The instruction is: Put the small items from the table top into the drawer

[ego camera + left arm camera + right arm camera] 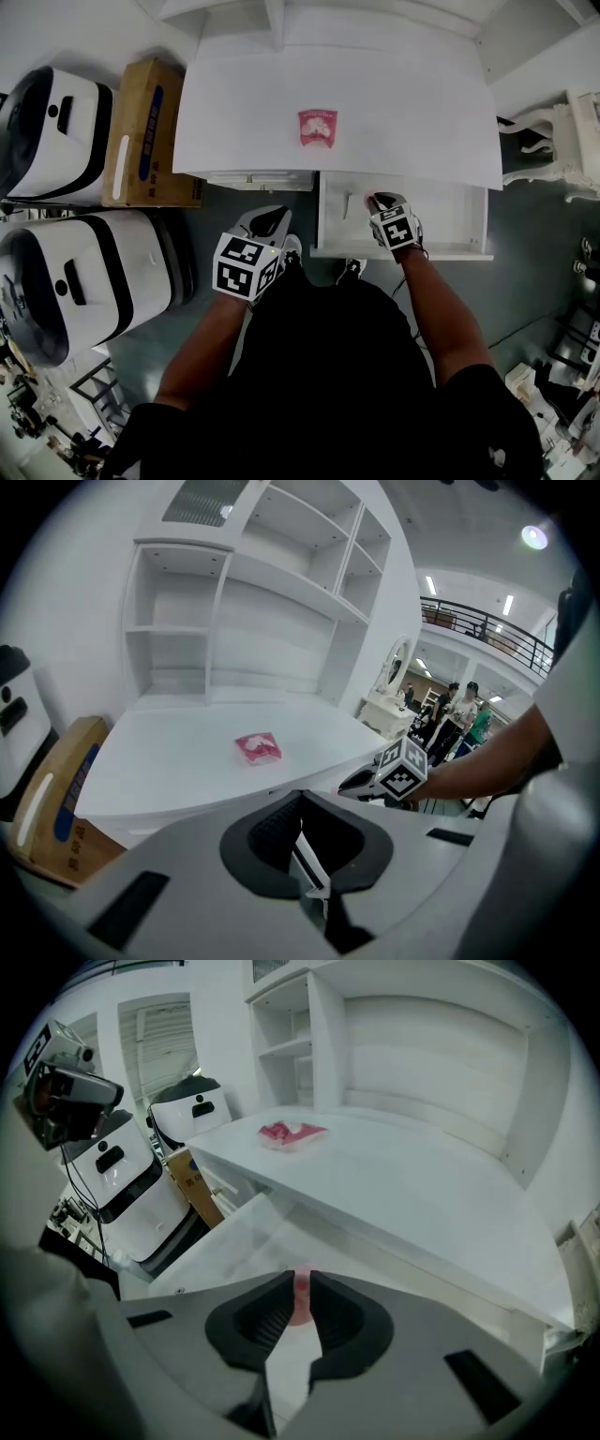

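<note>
Drawer [450, 220] open under the worktop's [412, 103] near right; right gripper [299, 1288] over it, jaws pinching a small pink item [301, 1285]. Pink packet [317, 127] lies mid-worktop, well apart. Left gripper's [300, 841] jaws closed on nothing.

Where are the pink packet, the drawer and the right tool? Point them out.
pink packet [318, 127]: head view, its middle.
drawer [455, 214]: head view, bare floor inside.
right tool [302, 1277]: right gripper view, midway between its fingertips, shut on a small pink item [301, 1296].
</note>
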Available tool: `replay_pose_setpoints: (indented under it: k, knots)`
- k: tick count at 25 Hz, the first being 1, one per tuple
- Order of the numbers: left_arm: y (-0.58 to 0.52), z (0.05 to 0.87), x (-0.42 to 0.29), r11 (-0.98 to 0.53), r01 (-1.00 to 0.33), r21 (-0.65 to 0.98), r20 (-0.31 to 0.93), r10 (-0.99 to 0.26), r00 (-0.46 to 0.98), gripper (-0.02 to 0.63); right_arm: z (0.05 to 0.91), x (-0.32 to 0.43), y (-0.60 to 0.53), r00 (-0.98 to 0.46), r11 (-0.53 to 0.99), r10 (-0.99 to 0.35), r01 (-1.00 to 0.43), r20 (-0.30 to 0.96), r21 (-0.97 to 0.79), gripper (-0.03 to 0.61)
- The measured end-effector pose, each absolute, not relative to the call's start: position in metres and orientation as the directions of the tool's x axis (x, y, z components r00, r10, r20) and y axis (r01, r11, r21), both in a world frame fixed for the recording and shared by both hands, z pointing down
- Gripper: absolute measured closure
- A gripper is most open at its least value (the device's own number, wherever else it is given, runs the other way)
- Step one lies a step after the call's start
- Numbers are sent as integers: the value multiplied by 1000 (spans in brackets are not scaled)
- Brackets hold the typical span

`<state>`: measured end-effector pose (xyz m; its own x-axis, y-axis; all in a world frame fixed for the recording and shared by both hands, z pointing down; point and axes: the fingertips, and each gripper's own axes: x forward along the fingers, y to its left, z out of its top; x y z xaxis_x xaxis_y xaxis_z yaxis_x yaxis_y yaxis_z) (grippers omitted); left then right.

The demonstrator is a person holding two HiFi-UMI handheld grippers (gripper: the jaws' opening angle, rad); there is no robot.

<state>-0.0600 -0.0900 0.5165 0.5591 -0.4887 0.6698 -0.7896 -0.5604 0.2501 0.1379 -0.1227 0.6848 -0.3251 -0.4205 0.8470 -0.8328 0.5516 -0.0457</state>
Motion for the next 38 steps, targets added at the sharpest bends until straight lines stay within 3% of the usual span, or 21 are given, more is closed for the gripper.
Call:
replay_pose_setpoints:
  k: [16,38]
  knots:
    - [-89,520,-67,-537,-808,241,701,-479,528,603,764,136,-117,-279,572,-285,-817,917,-71,514]
    - [-88,521,-75,-521,-818,246,706,-482,519,603,780,131,-113,-285,575,-217,-810,934,-113,489]
